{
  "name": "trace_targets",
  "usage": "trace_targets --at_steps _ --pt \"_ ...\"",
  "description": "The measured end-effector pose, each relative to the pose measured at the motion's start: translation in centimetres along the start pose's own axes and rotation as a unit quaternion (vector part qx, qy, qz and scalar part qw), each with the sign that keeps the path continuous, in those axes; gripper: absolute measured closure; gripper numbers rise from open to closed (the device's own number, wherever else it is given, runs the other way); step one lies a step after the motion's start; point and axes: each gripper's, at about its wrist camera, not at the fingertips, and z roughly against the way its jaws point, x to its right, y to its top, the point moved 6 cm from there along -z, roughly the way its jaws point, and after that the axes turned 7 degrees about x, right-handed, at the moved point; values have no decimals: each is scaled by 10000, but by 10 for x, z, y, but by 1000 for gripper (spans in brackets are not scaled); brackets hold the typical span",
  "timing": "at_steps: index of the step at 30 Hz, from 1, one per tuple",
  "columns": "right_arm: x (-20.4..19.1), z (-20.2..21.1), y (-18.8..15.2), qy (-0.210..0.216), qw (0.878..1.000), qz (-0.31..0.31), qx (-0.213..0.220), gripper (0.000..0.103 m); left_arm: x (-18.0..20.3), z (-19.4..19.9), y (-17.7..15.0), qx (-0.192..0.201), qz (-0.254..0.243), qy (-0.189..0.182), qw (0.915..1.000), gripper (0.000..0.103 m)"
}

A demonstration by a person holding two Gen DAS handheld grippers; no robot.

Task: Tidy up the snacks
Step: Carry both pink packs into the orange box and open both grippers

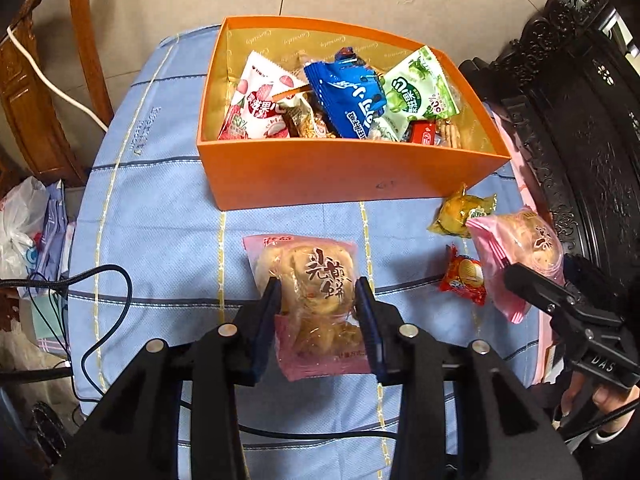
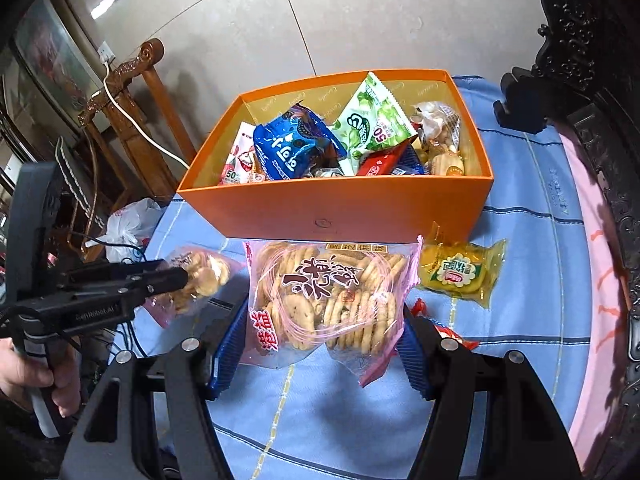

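My left gripper (image 1: 319,284) is shut on a small pink bag of round cookies (image 1: 308,264) and holds it above the blue tablecloth. From the right wrist view, the same gripper (image 2: 180,276) and its bag (image 2: 200,276) show at the left. My right gripper (image 2: 324,308) is shut on a larger pink bag of crackers (image 2: 328,276), also off the table. In the left wrist view that right gripper (image 1: 510,272) and its bag (image 1: 520,248) are at the right edge. Ahead of both stands an orange box (image 1: 340,176) (image 2: 340,208) holding several snack packets.
A yellow packet (image 1: 460,212) (image 2: 460,272) and a small red packet (image 1: 464,276) lie on the blue cloth (image 1: 160,220) before the box's right corner. A wooden chair (image 1: 40,100) stands left, dark carved furniture (image 1: 560,100) right. A black cable (image 1: 120,300) hangs off the table's left edge.
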Motion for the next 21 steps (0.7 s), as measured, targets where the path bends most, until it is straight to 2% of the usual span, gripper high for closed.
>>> trace_targets --at_steps 16,18,21 --pt "-1 -7 -3 2 9999 -29 -130 35 -1 -9 -1 -79 -38 -54 9999 67" --pt "-3 -11 -8 28 9998 -32 -212 35 -3 -23 -9 -212 -71 -88 9997 67" --pt "-7 -16 -15 92 9994 -5 -323 35 -11 -57 -33 -711 51 -32 9974 67"
